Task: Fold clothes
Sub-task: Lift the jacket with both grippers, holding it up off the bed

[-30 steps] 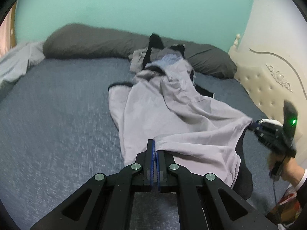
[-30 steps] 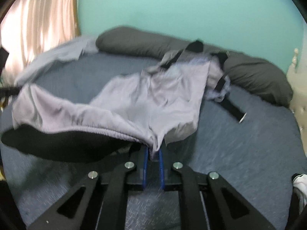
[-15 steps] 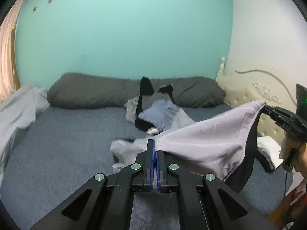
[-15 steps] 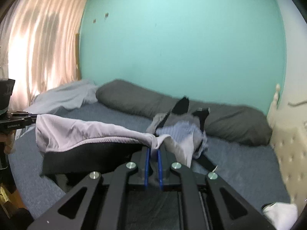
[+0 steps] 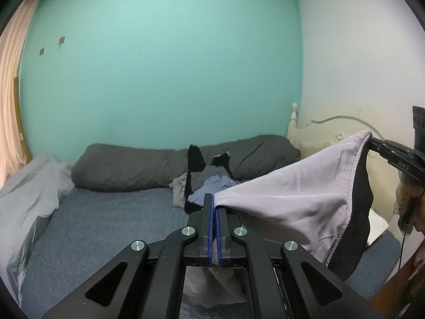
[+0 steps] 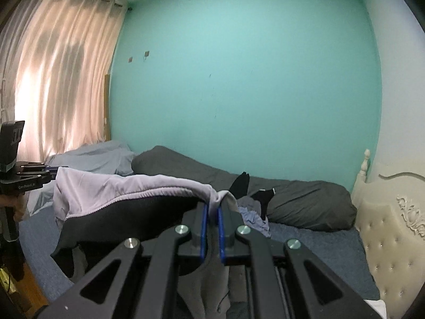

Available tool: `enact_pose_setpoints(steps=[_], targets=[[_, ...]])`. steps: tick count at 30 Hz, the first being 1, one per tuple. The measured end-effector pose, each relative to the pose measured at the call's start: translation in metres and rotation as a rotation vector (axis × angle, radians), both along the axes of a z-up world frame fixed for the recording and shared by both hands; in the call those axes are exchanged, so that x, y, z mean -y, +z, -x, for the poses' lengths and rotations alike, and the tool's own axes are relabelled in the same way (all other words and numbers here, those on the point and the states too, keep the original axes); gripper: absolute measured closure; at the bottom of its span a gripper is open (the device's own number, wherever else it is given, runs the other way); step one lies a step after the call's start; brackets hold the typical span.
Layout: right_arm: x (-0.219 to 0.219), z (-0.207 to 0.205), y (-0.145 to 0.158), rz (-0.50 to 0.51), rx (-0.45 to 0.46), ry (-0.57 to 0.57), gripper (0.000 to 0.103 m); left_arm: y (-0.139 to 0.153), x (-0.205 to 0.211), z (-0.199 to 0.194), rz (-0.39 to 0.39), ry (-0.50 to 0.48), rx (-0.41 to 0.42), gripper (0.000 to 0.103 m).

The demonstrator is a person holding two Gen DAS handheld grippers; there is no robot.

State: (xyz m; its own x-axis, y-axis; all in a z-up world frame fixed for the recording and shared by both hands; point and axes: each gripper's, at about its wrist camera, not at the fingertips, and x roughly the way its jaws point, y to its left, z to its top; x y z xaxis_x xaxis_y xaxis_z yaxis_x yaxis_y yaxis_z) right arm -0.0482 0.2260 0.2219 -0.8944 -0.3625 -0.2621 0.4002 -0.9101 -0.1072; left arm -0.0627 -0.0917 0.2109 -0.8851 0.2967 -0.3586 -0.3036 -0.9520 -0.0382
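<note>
Bed (image 5: pixel 111 220) w/ lifted lilac garment (image 5: pixel 292 186)

Hidden and cropped parts, both wrist views

Lower length of lilac garment (image 5: pixel 287 199) lost behind left gripper (image 5: pixel 214 204) arms, hem out of sight below frame bottom. In right wrist view, garment's hanging part blocked by right gripper (image 6: pixel 211 210) arms, black lining running into shadow. Hand (image 5: pixel 406 194) at right edge cropped, blurred, only partly readable. Other hand (image 6: pixel 16 207) at left edge mostly cut off. Clothes pile (image 5: pixel 202 183) by far edge of bed (image 5: pixel 111 220) partly covered by garment; single pieces not separable, dark items too small to name. White item (image 5: pixel 377 226) near right edge of bed half hidden, unidentifiable. Small wall marks (image 6: pixel 138 56) too tiny to identify.
</note>
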Motion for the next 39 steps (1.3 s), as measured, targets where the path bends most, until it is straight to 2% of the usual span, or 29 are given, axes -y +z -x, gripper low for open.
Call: enact_pose_setpoints(steps=[9,15,22,26,29,33,39], targets=[[-0.006,-0.058,0.068,0.022,-0.086,-0.008,0.097,0.066,-0.013,-0.056,0.023,-0.017,-0.114,0.102],[-0.008,-0.107,0.113,0.029,-0.126,-0.015,0.097,0.106,-0.018,-0.097,0.007,-0.039,-0.169,0.102],[-0.014,-0.148,0.137,0.049,-0.128,-0.003,0.097,0.119,-0.015,-0.127,-0.002,-0.053,-0.161,0.102],[-0.017,-0.156,0.13,0.048,-0.077,0.004,0.097,0.095,-0.015,-0.126,-0.013,-0.062,-0.113,0.102],[-0.013,-0.147,0.107,0.036,-0.021,0.007,0.097,0.065,-0.016,-0.112,-0.027,-0.065,-0.051,0.102],[-0.005,-0.118,0.066,0.016,0.057,0.006,0.097,0.015,-0.018,-0.077,-0.034,-0.051,0.037,0.102],[0.0,-0.053,0.002,0.017,0.174,-0.004,0.097,-0.04,-0.022,-0.018,-0.014,-0.028,0.117,0.102]])
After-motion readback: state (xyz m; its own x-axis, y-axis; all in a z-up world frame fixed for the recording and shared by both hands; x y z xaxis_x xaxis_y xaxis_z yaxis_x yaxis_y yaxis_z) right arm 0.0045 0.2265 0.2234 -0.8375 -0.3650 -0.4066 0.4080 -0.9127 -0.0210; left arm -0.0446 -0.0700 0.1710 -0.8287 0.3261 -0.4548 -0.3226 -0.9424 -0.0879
